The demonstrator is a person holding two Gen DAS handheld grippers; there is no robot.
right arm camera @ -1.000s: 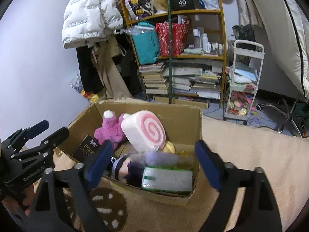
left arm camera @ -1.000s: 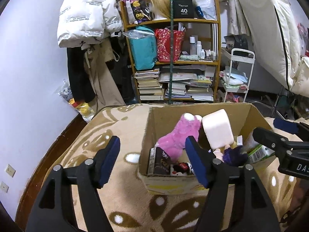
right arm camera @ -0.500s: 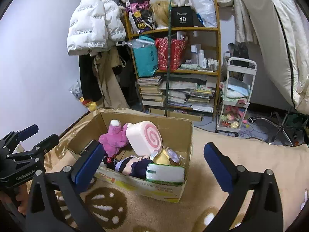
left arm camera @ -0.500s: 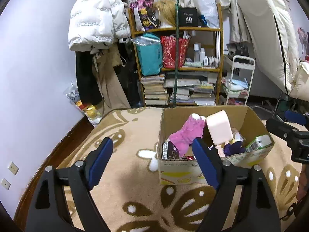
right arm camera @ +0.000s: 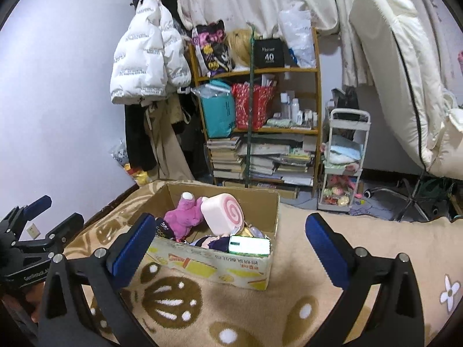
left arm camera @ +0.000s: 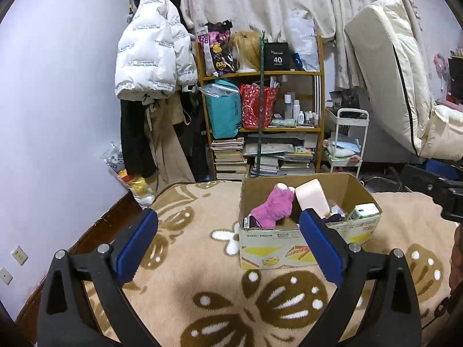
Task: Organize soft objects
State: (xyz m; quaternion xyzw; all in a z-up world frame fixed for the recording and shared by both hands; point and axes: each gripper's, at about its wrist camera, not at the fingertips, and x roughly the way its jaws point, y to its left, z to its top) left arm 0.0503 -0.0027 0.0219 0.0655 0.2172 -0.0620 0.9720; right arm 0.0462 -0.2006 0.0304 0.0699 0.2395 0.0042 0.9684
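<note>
A cardboard box [left arm camera: 301, 248] [right arm camera: 220, 266] stands on a beige patterned blanket [left arm camera: 202, 274]. Inside lie a pink plush toy [left arm camera: 273, 206] [right arm camera: 183, 212], a pink swirl-roll cushion [right arm camera: 224, 212] [left arm camera: 312, 195], a dark-haired doll [right arm camera: 214, 243] and a green-and-white pack [right arm camera: 250, 245] [left arm camera: 363, 211]. My left gripper [left arm camera: 228, 245] hovers in front of the box, its jaws still opening with nothing between them. My right gripper [right arm camera: 230, 245] stands open and empty, back from the box's near side. Each gripper shows at the edge of the other's view.
Behind the box a wooden shelf [left arm camera: 260, 121] holds bags, bottles and stacked books. Coats [left arm camera: 150, 66] hang at its left. A white trolley [right arm camera: 344, 162] and a leaning mattress [right arm camera: 405, 72] stand at the right. A wall [left arm camera: 43, 115] borders the blanket's left edge.
Both grippers have pulled back and up from the box, which now looks smaller and farther. The jaws of both have spread wider. The box's contents have not moved.
</note>
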